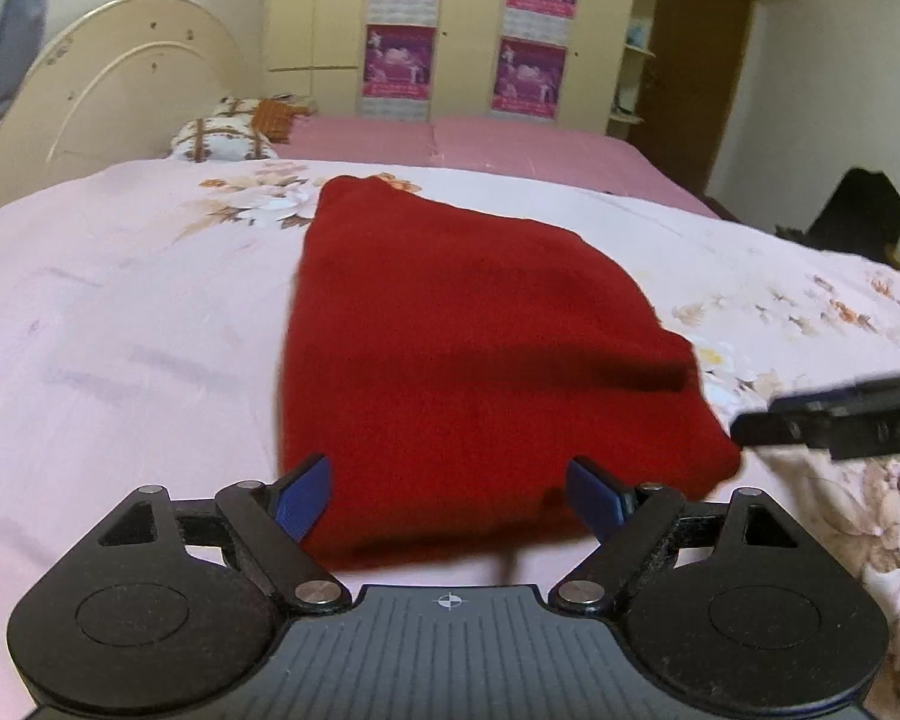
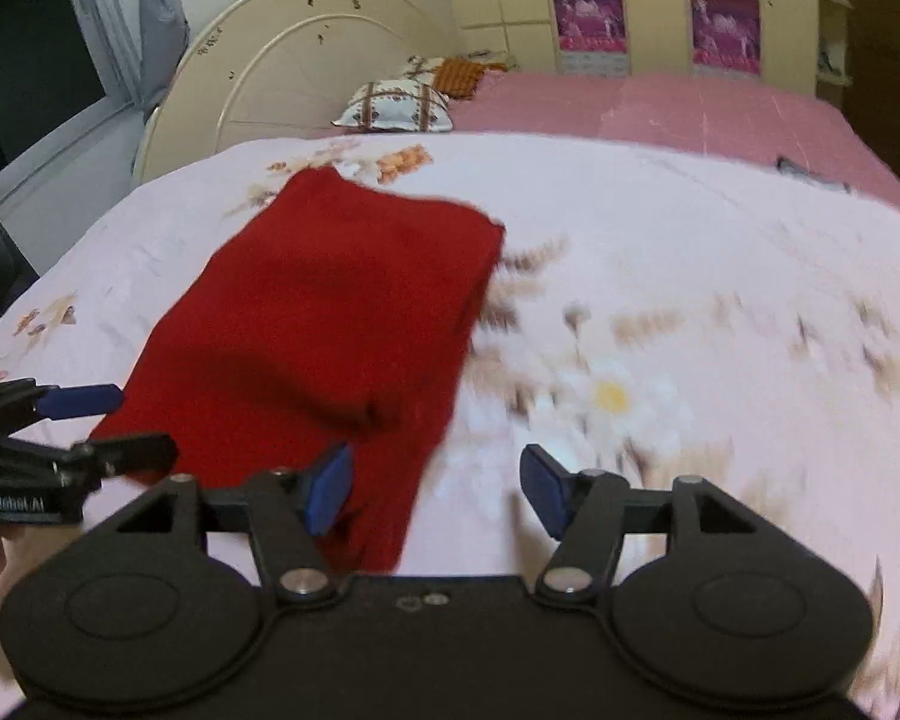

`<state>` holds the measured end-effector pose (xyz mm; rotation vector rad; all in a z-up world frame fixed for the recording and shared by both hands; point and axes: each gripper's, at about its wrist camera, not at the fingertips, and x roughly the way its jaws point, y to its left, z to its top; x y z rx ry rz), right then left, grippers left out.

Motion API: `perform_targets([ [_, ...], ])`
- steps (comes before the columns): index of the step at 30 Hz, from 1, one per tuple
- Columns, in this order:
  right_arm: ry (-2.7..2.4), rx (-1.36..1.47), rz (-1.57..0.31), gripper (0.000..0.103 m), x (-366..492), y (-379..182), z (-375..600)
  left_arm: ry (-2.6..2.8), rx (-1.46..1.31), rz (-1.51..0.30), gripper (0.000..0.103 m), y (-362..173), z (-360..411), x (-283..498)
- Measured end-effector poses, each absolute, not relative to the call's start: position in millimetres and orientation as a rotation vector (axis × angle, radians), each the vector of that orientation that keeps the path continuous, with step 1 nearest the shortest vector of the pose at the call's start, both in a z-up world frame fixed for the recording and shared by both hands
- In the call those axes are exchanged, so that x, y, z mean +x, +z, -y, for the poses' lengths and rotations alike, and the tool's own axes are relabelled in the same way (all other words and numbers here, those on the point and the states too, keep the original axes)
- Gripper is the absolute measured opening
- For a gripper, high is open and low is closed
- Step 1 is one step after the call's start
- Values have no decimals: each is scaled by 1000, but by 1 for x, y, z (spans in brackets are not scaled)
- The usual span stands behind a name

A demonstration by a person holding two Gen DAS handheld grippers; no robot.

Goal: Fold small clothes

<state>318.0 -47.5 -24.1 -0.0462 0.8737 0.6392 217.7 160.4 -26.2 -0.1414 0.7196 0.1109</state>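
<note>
The bed (image 1: 120,312) is covered by a pale floral sheet, and on it a red knitted garment (image 1: 450,330) is laid flat, already doubled over. It is judged soft, light and limp — best taken at its two near corners, where the layers meet. Its long axis runs away from the cameras toward the headboard (image 1: 120,78), the narrower end farthest. The left tongs (image 1: 450,501) are spread over the near edge; the right tongs (image 2: 437,489) are spread too — nothing is pinched.
</note>
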Motion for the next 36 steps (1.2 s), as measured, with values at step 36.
perform_targets([
  [36, 485, 31, -698, 78, 124, 47, 141, 25, -124, -559, 103, 55, -75, 58],
])
